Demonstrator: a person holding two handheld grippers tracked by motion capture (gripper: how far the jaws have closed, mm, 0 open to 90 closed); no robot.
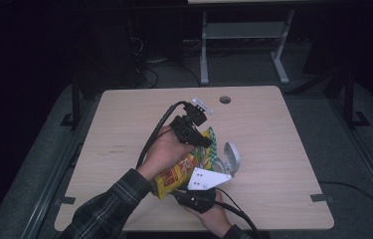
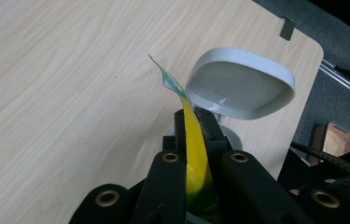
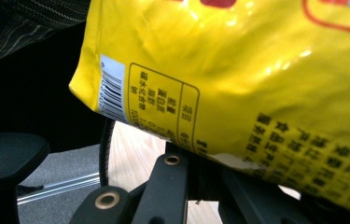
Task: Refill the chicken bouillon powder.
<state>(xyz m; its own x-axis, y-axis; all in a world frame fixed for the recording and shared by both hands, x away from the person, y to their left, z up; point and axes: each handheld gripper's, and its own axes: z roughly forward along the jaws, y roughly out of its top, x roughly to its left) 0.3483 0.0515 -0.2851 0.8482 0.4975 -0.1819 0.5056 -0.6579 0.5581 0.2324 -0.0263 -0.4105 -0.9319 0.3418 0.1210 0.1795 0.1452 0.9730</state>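
Yellow snack bag [image 3: 238, 70], glossy, barcode-printed, pinched edge-on in left gripper [image 2: 195, 140].

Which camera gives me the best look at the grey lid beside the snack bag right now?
The left gripper view: the grey lid is near and sharp, tipped up on edge just past the bag's top edge, which the left hand-held gripper pinches. The high view shows the lid small, right of the bag. The right gripper view looks at the bag's yellow back.

Yellow bag [image 3: 238, 74]: barcode, Chinese print (illegible).
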